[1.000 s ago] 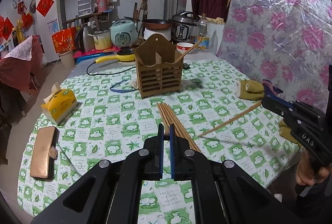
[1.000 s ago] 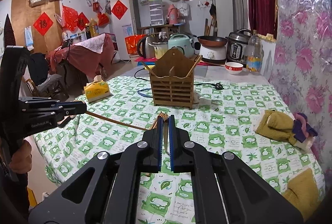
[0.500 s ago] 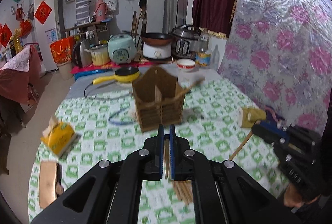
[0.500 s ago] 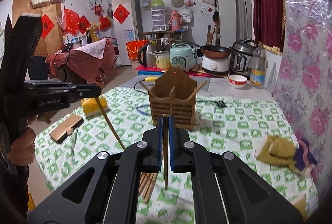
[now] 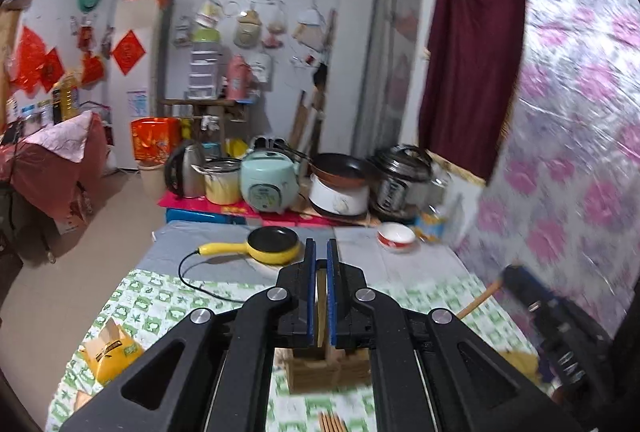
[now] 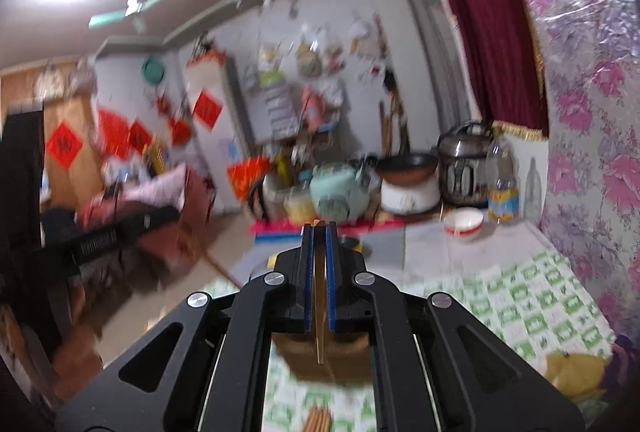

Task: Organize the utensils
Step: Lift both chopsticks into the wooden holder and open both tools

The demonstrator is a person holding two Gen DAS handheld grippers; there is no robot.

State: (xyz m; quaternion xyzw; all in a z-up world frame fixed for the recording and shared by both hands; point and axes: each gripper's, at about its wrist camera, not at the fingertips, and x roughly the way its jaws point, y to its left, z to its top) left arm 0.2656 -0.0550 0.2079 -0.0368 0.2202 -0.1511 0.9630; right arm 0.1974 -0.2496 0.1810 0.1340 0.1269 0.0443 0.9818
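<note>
1. Wooden chopsticks are what you carry, one in each tool. Your right gripper [image 6: 319, 280] is clamped tight on a chopstick [image 6: 319, 316] that stands almost upright between the blue pads, its tip hanging down over the wooden holder [image 6: 326, 360]. Your left gripper [image 5: 321, 292] is shut just as tightly on a second chopstick [image 5: 320, 312], of which only a thin strip shows between the pads.
2. Both sticks are pinched at one narrow spot. If you swing fast, and the blur suggests you are moving, a stick could pivot in the pads and meet the holder's rim at a slant instead of dropping in.
3. Your two tools sit close together over the same holder. In the left view the right tool's chopstick [image 5: 478, 302] pokes in from the right, so the sticks or jaws could knock each other if you lower both at once. I would lower one at a time.
4. A hard push on the rim could tip the light slatted holder, or slide it on the green-checked cloth [image 6: 532, 296].
5. Holder contents: your tools cover its top, so I cannot tell which compartment holds what.
6. More chopsticks [image 6: 318, 418] lie loose in a bundle on the cloth at the near edge, below the holder, so the job looks well short of done.
7. At the far right a red-and-white bowl [image 6: 464, 224] stands on the grey surface; its inside is not readable.
</note>
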